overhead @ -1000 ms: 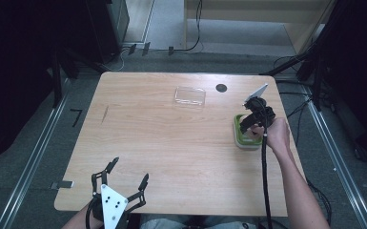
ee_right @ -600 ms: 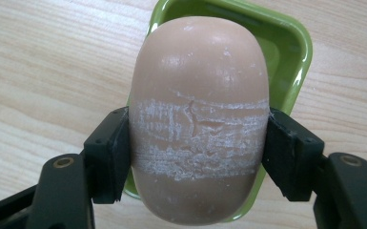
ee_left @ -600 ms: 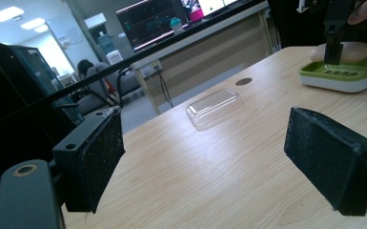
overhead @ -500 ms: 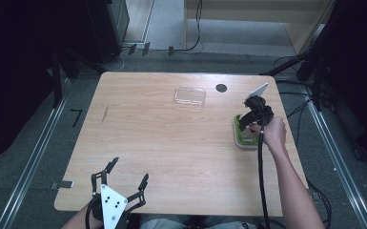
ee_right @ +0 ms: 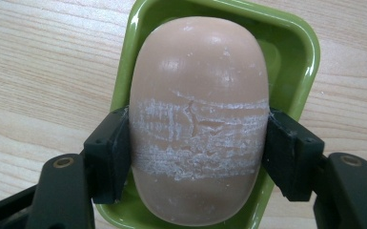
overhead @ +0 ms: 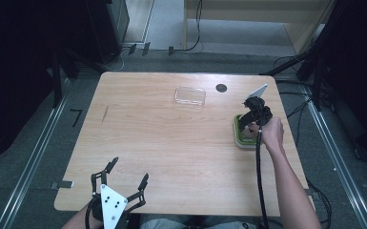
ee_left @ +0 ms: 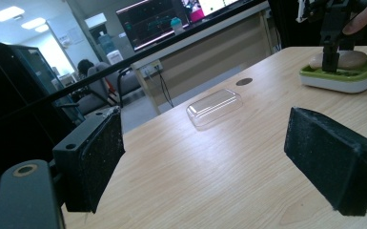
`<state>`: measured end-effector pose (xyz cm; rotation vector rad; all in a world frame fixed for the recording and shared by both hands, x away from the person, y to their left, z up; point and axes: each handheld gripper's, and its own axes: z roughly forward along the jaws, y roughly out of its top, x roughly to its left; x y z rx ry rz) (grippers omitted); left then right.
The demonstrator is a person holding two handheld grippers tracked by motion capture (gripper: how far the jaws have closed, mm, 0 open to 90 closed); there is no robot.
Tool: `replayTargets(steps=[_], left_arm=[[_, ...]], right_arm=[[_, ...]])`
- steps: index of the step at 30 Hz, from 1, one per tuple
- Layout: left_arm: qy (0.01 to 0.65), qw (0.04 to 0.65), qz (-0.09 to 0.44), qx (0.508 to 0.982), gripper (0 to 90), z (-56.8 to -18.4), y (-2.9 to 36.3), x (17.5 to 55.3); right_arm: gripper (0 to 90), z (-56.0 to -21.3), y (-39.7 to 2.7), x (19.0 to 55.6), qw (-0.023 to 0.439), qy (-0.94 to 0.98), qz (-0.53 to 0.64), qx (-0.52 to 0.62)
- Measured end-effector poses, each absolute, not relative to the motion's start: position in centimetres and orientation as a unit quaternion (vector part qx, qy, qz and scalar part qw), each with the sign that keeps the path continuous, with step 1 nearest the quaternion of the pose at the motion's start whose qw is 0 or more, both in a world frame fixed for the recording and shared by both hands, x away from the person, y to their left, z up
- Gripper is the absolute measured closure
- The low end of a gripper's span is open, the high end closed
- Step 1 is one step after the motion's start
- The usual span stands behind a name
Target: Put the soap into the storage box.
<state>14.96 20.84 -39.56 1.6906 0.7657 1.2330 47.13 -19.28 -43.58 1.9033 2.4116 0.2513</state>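
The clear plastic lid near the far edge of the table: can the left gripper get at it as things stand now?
Probably yes. The left gripper is open, and only bare table lies between it and the clear lid.

— What has shifted at the desk (overhead: 171, 157) in the last second?
— Very little: the right gripper (overhead: 250, 125), clamped on the soap bar (ee_right: 199, 119), and the hand behind it have edged slightly toward the green dish's (ee_right: 295, 52) far end.
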Motion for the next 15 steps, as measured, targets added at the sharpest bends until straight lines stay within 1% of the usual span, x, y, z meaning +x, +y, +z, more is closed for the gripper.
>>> replayTargets(steps=[15], left_arm=[[0.308, 0.441, 0.497, 0.681, 13.8, -39.56, 20.83, 14.94]], right_arm=[[33.3, -44.32, -19.07, 47.37, 0.029, 0.775, 0.075, 0.626]])
